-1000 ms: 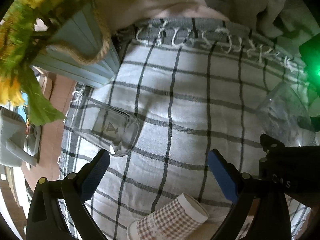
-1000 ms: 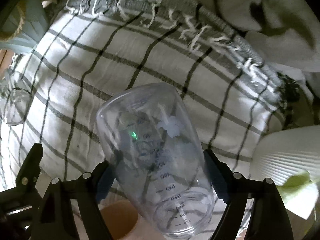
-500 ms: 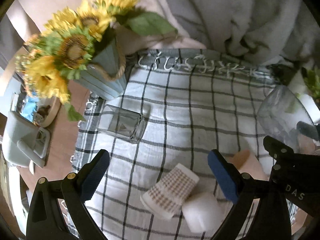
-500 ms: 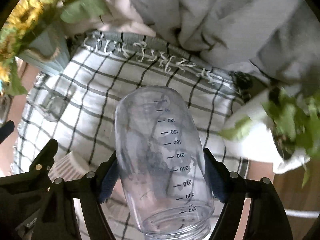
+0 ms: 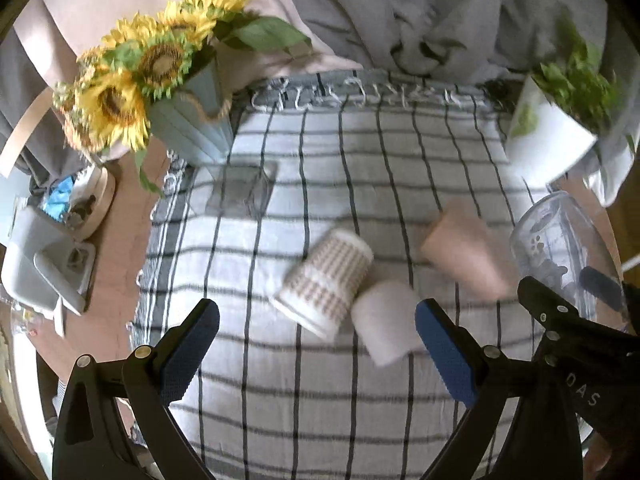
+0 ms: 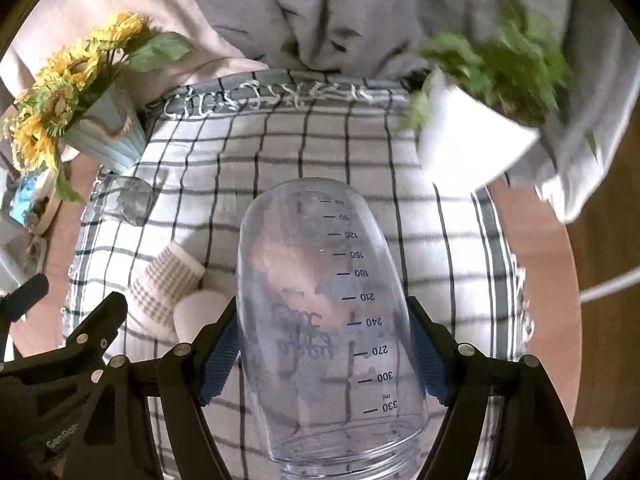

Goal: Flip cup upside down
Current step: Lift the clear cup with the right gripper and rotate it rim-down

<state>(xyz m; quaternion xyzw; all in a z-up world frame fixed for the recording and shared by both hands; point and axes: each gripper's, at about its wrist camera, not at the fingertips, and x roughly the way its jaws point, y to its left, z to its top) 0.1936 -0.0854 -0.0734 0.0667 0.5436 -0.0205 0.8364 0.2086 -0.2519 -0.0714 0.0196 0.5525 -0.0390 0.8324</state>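
Note:
My right gripper [image 6: 324, 344] is shut on a clear plastic measuring cup [image 6: 320, 320] with printed ml marks. The cup is held above the checked cloth [image 6: 280, 152], its rounded base pointing away from me and its open rim nearest the camera. The same cup shows at the right edge of the left wrist view [image 5: 560, 248]. My left gripper [image 5: 316, 344] is open and empty above the cloth [image 5: 320, 400]. A checked paper cup [image 5: 326, 280], a white cup [image 5: 386, 324] and a pink cup [image 5: 460, 252] lie on their sides ahead of it.
A small clear glass [image 5: 244, 192] lies on the cloth at the back left. A sunflower pot [image 5: 192, 124] stands at the back left corner. A white planter with green leaves [image 5: 552, 132] stands at the back right. Grey fabric hangs behind.
Both grippers have pulled back and risen, so more of the cloth and the paper cups show. The clear cup has stayed in the right gripper and turned more upright.

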